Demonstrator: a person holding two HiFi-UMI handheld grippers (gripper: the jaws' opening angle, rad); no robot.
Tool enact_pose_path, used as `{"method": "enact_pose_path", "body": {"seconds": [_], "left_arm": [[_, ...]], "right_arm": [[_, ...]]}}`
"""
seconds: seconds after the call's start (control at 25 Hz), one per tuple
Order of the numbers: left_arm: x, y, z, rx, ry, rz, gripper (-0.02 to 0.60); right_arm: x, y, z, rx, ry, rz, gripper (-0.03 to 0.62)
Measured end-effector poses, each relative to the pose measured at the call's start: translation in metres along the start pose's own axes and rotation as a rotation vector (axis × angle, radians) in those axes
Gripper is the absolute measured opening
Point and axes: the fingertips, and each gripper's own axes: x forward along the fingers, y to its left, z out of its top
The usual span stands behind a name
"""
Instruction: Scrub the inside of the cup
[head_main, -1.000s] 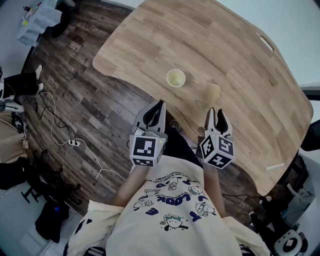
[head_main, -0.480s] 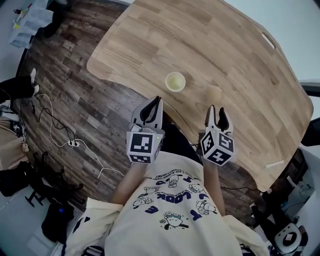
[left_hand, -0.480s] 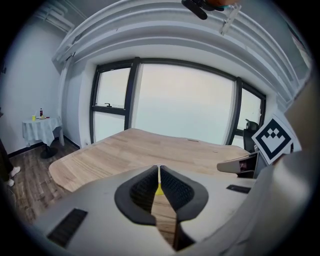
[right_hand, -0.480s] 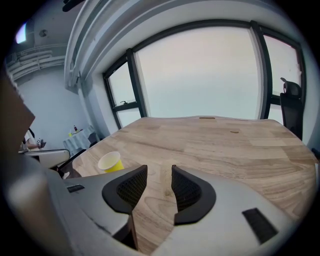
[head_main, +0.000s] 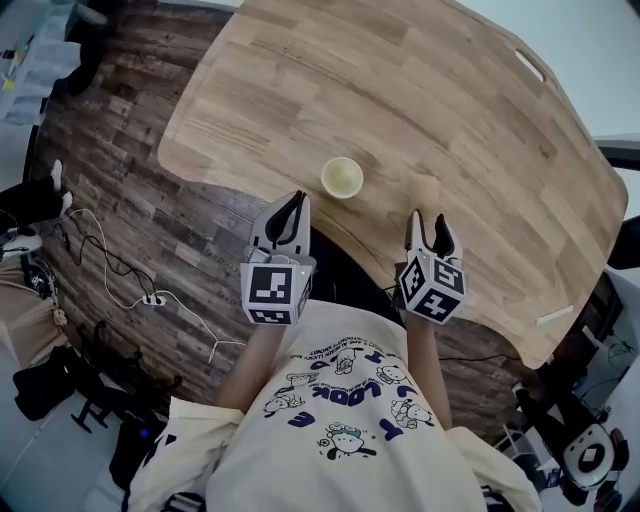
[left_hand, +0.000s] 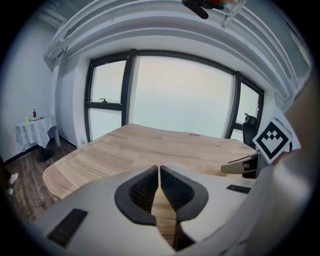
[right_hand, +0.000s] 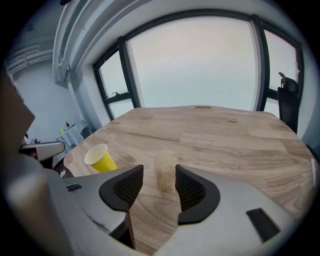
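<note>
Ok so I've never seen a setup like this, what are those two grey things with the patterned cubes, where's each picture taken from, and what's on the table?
There is no robot: a person carries two hand-held two-jaw grippers, and the cubes are part of them. The top-down picture comes from a camera on the person's head; the other two come from cameras riding on each gripper, looking along its jaws. On the wooden table sit a yellow cup and a beige sponge. The left gripper is shut and empty. The right gripper has just been opening its jaws; the sponge lies just ahead, in line with the gap, untouched. Nothing is held.
</note>
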Motion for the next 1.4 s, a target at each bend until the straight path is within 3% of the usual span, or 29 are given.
{"method": "enact_pose_path", "body": {"seconds": [0.36,1.04,1.4], "left_arm": [[0.012,0.006,-0.005,0.000,0.039,-0.030,0.009],[0.020,0.020,-0.020,-0.011,0.095,-0.039,0.009],[0.023,0.025,-0.024,-0.007,0.103,-0.050,0.009]], "right_arm": [[0.013,-0.009,-0.020,0.001,0.071,-0.038,0.206],[0.034,-0.013,-0.026,0.006,0.101,-0.071,0.204],[0.038,-0.014,-0.030,-0.005,0.100,-0.083,0.129]]}}
